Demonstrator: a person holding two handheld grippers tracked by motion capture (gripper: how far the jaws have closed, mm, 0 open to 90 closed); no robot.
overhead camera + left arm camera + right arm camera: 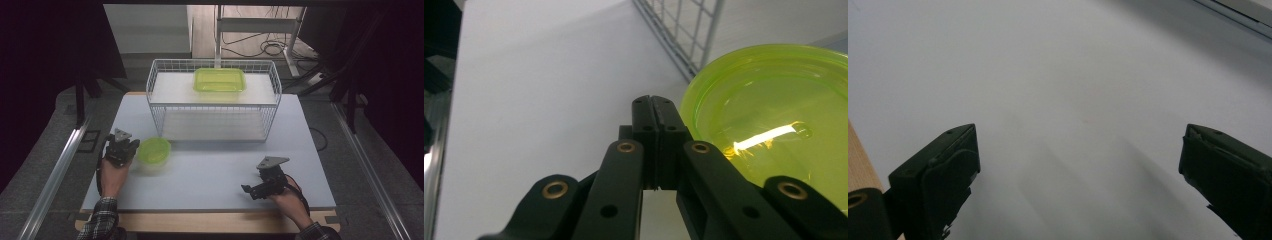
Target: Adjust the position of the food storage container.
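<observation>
Now, by label:
bowl (154,150): green, on table (215,170), front-left, just ahead of basket's (212,100) near-left corner
left gripper (121,147): jaws pressed fully together, nothing between; tips just beside bowl rim on its left, outside it; contact with rim unclear
bowl vs fingers (644,120): in left gripper view, bowl (769,125) to right of tips
right gripper (267,182): jaws wide apart, empty, over bare table front-right, well apart from bowl
tub (220,80): green, in basket
</observation>
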